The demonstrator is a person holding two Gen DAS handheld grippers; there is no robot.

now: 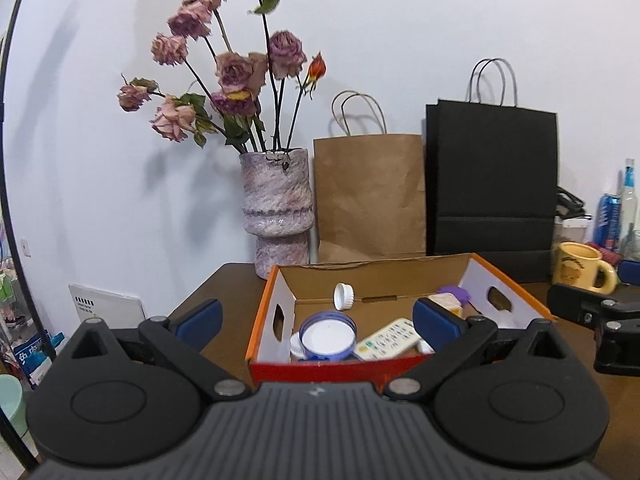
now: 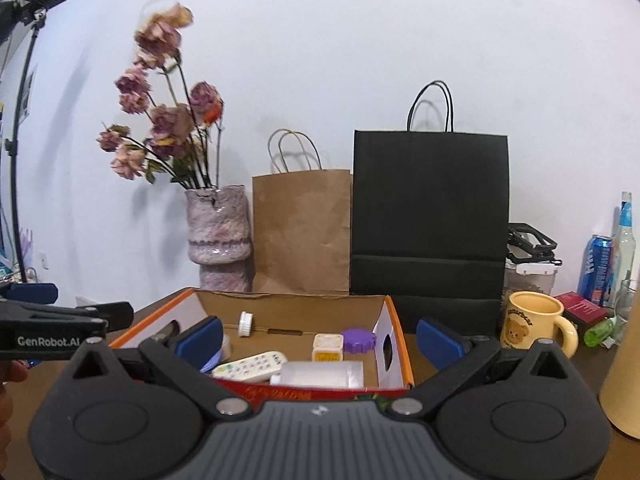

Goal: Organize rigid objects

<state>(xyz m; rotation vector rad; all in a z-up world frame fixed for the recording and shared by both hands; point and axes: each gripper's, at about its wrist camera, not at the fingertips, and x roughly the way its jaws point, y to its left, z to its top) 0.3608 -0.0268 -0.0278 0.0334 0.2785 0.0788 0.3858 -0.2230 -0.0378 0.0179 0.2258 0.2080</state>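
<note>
An open cardboard box (image 1: 276,280) with orange rims sits on the brown table; it also shows in the right wrist view (image 2: 394,320). Inside lie a white remote (image 1: 390,339) (image 2: 252,366), a blue-rimmed round lid (image 1: 327,336), a white bottle cap (image 1: 344,295) (image 2: 245,323), a purple lid (image 2: 358,340), a small cream cube (image 2: 328,347) and a clear plastic box (image 2: 322,374). My left gripper (image 1: 318,322) is open and empty, just before the box. My right gripper (image 2: 320,340) is open and empty, also before the box.
A vase of dried roses (image 1: 278,208), a brown paper bag (image 1: 370,196) and a black paper bag (image 1: 494,184) stand behind the box. A yellow bear mug (image 2: 534,322), a blue can (image 2: 598,268), a glass bottle (image 2: 624,240) and a red packet (image 2: 582,308) are at the right.
</note>
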